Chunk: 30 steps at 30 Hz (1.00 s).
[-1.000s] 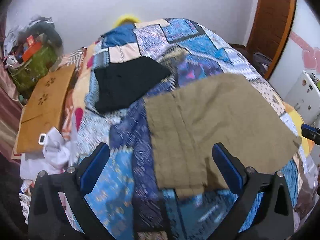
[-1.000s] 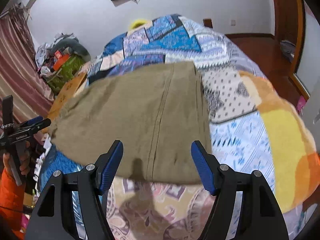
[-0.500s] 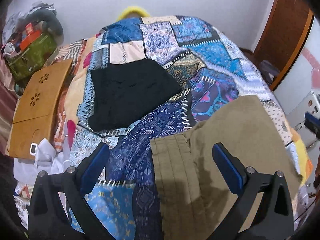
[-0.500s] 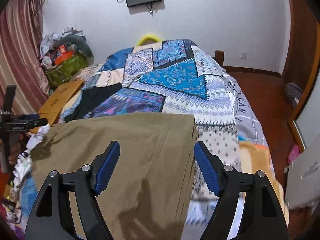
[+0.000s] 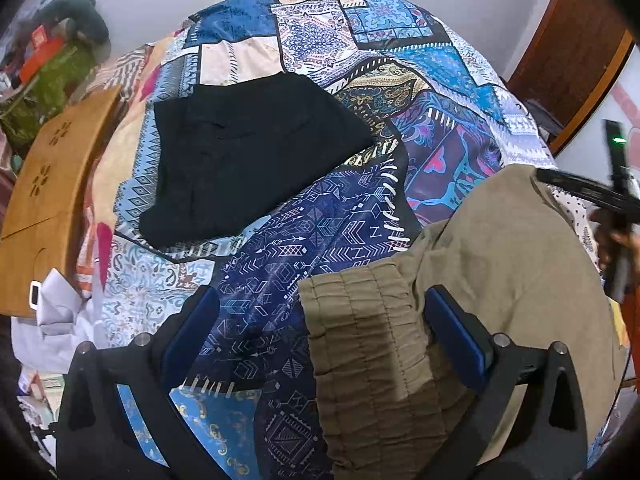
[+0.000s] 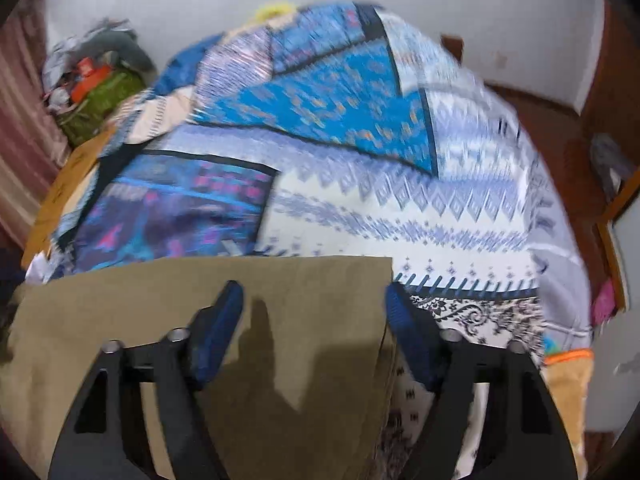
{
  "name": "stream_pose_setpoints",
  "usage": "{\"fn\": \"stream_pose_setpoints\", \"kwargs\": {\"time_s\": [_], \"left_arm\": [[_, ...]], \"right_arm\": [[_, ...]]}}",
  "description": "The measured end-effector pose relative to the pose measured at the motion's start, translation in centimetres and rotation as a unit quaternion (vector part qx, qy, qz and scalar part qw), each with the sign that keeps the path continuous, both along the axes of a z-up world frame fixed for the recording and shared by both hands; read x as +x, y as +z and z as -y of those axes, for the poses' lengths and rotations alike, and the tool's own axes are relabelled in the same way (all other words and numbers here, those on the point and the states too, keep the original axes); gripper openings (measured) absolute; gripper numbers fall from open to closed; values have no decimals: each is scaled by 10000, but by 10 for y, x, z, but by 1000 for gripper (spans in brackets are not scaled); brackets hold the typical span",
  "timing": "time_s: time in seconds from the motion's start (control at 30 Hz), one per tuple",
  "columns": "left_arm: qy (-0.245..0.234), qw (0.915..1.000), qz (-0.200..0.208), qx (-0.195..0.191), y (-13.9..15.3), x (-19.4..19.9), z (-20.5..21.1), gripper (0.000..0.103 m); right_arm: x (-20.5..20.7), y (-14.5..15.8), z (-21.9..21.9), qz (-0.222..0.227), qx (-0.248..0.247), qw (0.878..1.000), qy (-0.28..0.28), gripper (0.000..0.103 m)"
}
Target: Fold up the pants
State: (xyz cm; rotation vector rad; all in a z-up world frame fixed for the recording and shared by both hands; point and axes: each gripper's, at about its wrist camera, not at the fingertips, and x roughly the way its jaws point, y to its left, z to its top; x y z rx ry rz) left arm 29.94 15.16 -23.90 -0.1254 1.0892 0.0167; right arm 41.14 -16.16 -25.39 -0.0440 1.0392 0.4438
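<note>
Olive-brown pants [image 5: 500, 280] lie flat on the patchwork bedspread [image 5: 320, 236], near the bed's front edge. Their gathered elastic waistband [image 5: 360, 340] lies between my left gripper's fingers. My left gripper [image 5: 316, 320] is open, just above the waistband corner. In the right wrist view the pants [image 6: 120, 320] fill the lower left, with a straight far edge and a corner near the right finger. My right gripper [image 6: 314, 312] is open, low over that corner. The right gripper also shows at the right edge of the left wrist view [image 5: 616, 200].
A folded black garment [image 5: 248, 152] lies further back on the bed. A wooden board [image 5: 48, 184] and white cloth [image 5: 56, 320] sit at the left side. A pile of bags [image 6: 96, 80] stands by the wall. A wooden door [image 5: 572, 52] is at the right.
Both grippers have come down and closer to the pants. The waistband now lies between the left fingers and the pants' far right corner lies between the right fingers. Both stay open.
</note>
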Motion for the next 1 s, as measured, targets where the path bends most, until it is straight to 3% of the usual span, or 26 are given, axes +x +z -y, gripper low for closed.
{"fn": "stream_pose_setpoints", "kwargs": {"time_s": [0.07, 0.13, 0.23, 0.33, 0.47, 0.57, 0.67, 0.83, 1.0], "left_arm": [[-4, 9996, 156, 221, -1, -3, 0, 103], [-4, 9992, 188, 347, -2, -4, 0, 103], [72, 9995, 87, 307, -8, -3, -3, 103], [125, 9997, 8, 199, -10, -2, -6, 103], [139, 9995, -28, 275, 3, -6, -4, 103], [144, 9992, 109, 360, 18, -12, 1, 103], [76, 9989, 322, 330, 38, -14, 8, 103], [15, 9979, 500, 417, 54, -6, 20, 103], [-144, 9984, 183, 511, 34, 3, 31, 103]], "right_arm": [[11, -17, 2, -348, 115, 9993, -76, 45], [16, -30, 3, -519, 325, 9981, -85, 45], [14, -32, -2, -215, -20, 9997, -98, 44], [14, -30, -2, -235, -109, 9996, -150, 43], [5, -11, -1, -143, -374, 9990, -190, 43], [-20, 26, 4, 434, -91, 9990, -45, 45], [-39, 56, -4, 629, 129, 9978, 190, 46], [-61, 85, -49, 532, 548, 9933, 865, 59], [-71, 65, -104, -31, 530, 9857, 1598, 74]]}}
